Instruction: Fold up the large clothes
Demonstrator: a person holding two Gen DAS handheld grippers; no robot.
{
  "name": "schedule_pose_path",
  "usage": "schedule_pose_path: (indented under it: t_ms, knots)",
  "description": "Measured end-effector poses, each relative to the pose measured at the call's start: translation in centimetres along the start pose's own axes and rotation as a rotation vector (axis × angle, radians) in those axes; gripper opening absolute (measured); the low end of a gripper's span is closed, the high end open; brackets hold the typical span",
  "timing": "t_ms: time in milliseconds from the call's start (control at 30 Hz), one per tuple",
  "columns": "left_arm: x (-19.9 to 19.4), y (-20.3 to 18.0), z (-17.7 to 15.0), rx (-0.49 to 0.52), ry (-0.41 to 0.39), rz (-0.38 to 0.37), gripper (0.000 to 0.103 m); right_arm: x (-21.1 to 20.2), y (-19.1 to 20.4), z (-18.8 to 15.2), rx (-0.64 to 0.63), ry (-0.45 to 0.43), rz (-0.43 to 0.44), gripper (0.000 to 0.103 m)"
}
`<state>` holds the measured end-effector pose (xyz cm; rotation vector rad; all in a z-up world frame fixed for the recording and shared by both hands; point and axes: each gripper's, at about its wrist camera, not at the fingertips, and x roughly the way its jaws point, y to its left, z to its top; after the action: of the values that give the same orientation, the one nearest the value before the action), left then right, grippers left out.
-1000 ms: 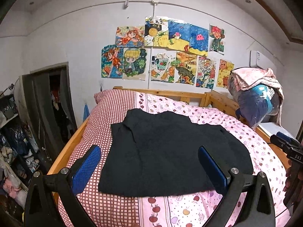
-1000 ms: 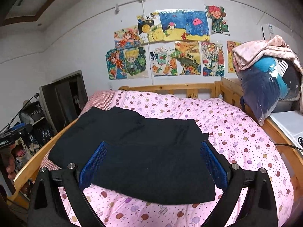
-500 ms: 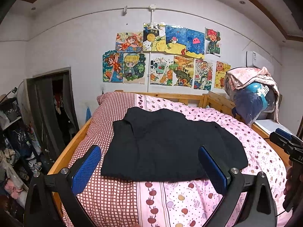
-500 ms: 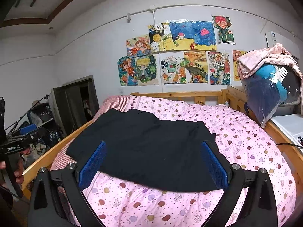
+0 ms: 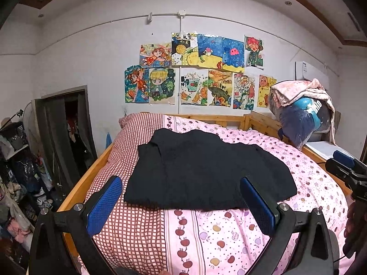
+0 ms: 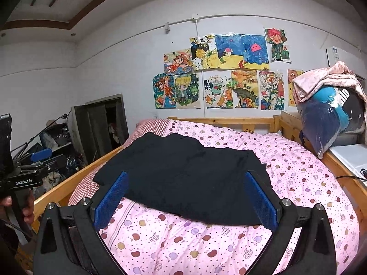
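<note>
Nearest the left wrist camera, the left gripper (image 5: 181,205) has its two blue-padded fingers spread wide apart, holding nothing. It hovers above the near end of the bed, clear of the fabric. In the right wrist view, the right gripper (image 6: 184,200) is in the same condition: blue pads spread wide, nothing between them, raised above the bedding. Each gripper appears at the edge of the other's view, held by a hand (image 6: 25,208) on its black handle.

Below both grippers lies the pink quilt printed with small apples (image 5: 229,233), which covers most of the wooden-framed bed (image 6: 75,181). A red-and-white checked section of bedding (image 5: 135,224) runs along the left side, as the cameras see it.

The black folded garment (image 5: 206,171) lies flat across the middle of the bed, partly on the checked section and partly on the pink quilt. It forms a rough rectangle with a few uneven edges at its far side. Neither gripper touches it.

Beyond the garment, a clear plastic bag of blue and dark textiles (image 6: 332,116) rests to the right of the bed, with a pale pink cloth (image 6: 325,78) draped on top.

Farthest away, a group of colourful children's drawings (image 5: 197,73) is fixed to the white wall.
</note>
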<state>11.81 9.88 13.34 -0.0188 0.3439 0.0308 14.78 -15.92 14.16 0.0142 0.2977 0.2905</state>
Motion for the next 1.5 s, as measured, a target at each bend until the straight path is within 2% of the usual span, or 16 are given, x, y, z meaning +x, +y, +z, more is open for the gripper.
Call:
schedule_pose_path:
  t_ms: [433, 833, 1167, 1500]
  knots:
    - [-0.5, -0.4, -2.5, 0.015, -0.011, 0.019, 0.103, -1.2, 0.9, -1.7, -0.009, -0.032, -0.01, 0.099]
    - [0.8, 0.0, -4.3, -0.01, 0.021, 0.031, 0.103, -1.7, 1.8, -3.4, -0.035, -0.057, -0.027, 0.1]
    - [2.2, -0.2, -7.1, -0.015, 0.03, 0.065, 0.103, -1.2, 1.7, -5.5, -0.034, -0.064, -0.072, 0.1]
    - [4.0, 0.2, -9.1, -0.035, 0.067, 0.037, 0.103, 0.4, 1.1, -8.0, -0.058, -0.008, -0.119, 0.1]
